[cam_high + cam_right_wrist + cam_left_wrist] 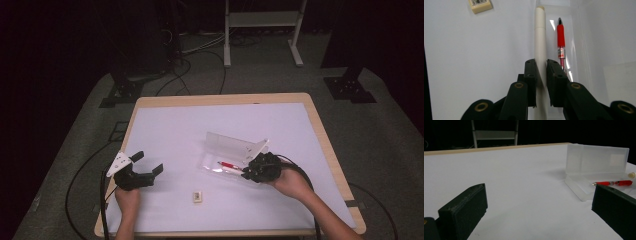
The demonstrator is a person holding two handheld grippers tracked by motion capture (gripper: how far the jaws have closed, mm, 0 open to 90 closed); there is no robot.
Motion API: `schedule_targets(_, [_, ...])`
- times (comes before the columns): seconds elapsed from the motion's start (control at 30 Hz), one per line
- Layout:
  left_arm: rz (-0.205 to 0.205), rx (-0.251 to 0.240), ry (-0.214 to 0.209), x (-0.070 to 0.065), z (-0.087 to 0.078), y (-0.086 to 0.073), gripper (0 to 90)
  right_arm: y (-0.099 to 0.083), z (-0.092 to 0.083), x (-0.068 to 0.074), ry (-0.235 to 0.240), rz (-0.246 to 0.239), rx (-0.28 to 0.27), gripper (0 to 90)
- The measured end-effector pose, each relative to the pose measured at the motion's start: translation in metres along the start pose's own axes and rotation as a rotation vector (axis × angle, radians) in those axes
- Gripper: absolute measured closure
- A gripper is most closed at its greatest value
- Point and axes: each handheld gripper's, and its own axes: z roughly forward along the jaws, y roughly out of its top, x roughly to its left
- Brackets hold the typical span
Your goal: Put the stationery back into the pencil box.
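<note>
R gripper has its jaws clamped on a white tube, which runs straight out ahead between them, its tip over the near edge of the clear case. Red pen lies in the case just beside the tube. L gripper sits well apart on the bench, jaws wide, nothing between them. Eraser lies between the two.

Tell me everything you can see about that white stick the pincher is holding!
The white pen is a long, smooth, cream-white tube, probably plastic, with a rounded tan tip at its far end. The right gripper pinches it between its black jaws. It lies along the edge of the clear pencil case, beside the red pen and parallel to it. Whether it rests on the case's tray cannot be told.
</note>
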Motion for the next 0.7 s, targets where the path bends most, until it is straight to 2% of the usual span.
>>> schedule_targets(0.33, [0.001, -0.001, -0.001, 0.000, 0.000, 0.000, 0.0, 0.011, 0.007, -0.004, 0.000, -0.016, 0.000, 78.2])
schedule_targets(0.7, [0.000, 0.000, -0.002, 0.000, 0.000, 0.000, 0.0, 0.016, 0.019, -0.010, 0.007, 0.002, 0.010, 78.1])
